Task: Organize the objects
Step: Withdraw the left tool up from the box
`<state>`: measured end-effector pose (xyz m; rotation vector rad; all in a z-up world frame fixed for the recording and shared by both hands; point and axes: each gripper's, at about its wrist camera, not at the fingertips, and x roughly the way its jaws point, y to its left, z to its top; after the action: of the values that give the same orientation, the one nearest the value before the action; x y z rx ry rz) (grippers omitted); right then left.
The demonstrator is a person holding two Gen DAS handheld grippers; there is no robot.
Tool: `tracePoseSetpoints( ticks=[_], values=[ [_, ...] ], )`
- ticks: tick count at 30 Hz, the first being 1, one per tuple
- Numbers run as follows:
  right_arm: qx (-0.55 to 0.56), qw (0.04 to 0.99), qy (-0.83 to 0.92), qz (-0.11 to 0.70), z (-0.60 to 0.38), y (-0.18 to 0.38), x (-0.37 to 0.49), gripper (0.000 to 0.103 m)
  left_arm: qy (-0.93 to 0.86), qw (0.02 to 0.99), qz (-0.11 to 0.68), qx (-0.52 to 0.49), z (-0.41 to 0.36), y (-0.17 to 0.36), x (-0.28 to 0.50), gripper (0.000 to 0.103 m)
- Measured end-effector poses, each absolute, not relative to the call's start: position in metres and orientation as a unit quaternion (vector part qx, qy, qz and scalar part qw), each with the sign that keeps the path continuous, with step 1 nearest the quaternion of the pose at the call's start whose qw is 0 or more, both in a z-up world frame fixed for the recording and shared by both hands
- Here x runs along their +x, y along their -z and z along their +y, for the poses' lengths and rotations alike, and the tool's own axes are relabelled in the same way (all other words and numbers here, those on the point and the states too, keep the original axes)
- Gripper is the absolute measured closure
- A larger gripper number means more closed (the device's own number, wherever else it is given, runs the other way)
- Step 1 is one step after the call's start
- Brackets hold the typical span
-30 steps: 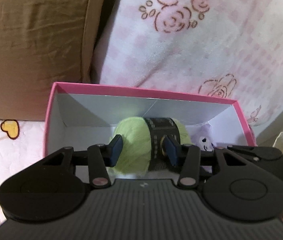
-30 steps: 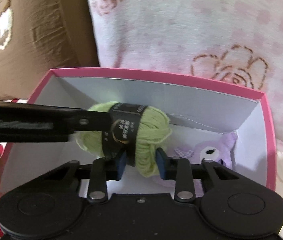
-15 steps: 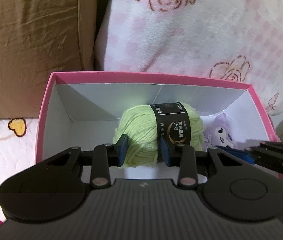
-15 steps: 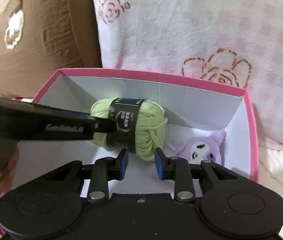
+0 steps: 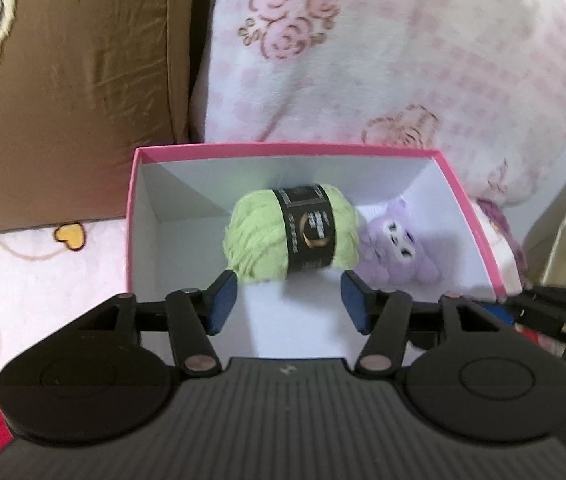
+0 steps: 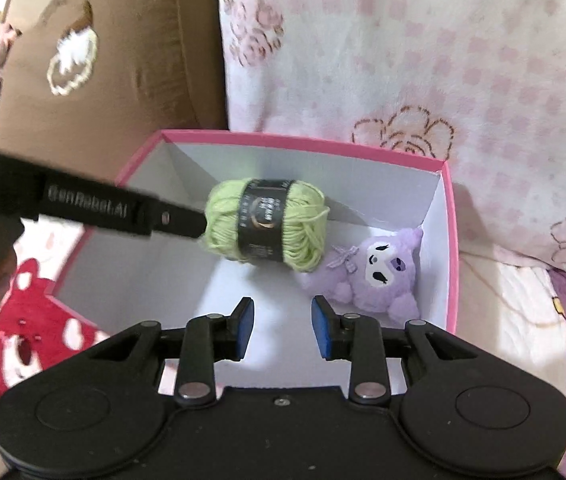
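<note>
Yarn ball [image 5: 289, 236] lies in the box [image 5: 283, 148] beyond both opening, empty tools.

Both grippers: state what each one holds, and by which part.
Nothing is held. The left gripper and right gripper are empty, jaws opening; the green yarn ball lies in the pink box.

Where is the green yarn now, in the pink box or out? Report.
In. The green yarn skein lies on the pink box's white floor beside the purple plush toy, free of both grippers.
</note>
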<state>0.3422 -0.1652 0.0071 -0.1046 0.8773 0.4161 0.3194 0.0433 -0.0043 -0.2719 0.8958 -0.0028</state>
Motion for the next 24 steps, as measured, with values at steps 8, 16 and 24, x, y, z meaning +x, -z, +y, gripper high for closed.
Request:
tracePoseSetpoints(
  ticks=[8, 16, 24],
  values=[
    [-0.047, 0.892, -0.215, 0.396, -0.176, -0.06, 0.292, 0.055, 0.014, 0.895, 0.436, -0.094, 0.029, -0.034, 0.261, 0.037],
    [-0.05, 0.886, -0.205, 0.413, -0.188, -0.091, 0.254, 0.051, 0.006, 0.89, 0.449, -0.085, 0.021, -0.058, 0.216, 0.037],
    [-0.068, 0.891, -0.212, 0.396, -0.194, -0.119, 0.198, 0.036, 0.032, 0.89, 0.447, -0.081, 0.011, -0.074, 0.162, 0.033]
  ],
)
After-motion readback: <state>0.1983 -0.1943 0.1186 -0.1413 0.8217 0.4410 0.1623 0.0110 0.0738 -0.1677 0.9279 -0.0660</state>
